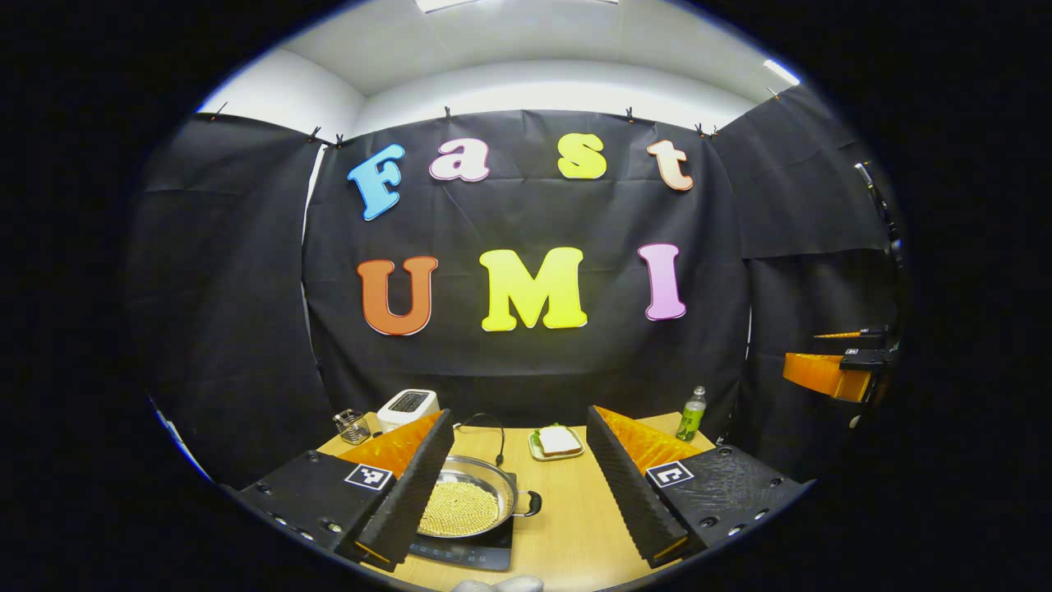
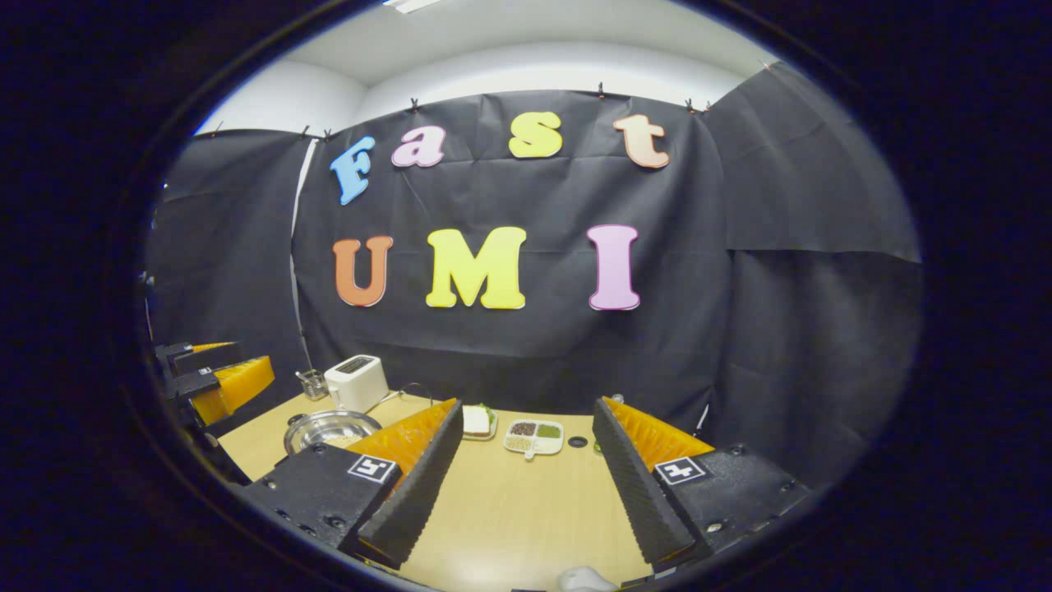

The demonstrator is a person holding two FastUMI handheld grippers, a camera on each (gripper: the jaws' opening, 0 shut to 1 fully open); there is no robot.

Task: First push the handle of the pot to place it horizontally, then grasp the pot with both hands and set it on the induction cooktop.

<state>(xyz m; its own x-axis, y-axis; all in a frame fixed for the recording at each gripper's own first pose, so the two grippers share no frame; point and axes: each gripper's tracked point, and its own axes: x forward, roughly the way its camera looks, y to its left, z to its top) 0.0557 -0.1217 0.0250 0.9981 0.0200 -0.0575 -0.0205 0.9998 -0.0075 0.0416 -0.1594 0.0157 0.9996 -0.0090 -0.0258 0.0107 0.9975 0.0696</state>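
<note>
Pot (image 1: 470,500) already sits on the cooktop (image 1: 468,552) at the bench's (image 1: 567,526) near left, so keep both claws—left claw (image 1: 519,485) and right claw (image 2: 526,481)—spread wide and empty, well above it—don't bump its side handle (image 1: 528,503).

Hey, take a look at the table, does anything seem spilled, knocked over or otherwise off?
Nothing stands out. The pot sits level on the induction cooktop with its grains inside, the toaster and bottle stand upright, and the sandwich plate lies flat. Both grippers, left and right, are open and apart from everything.
</note>
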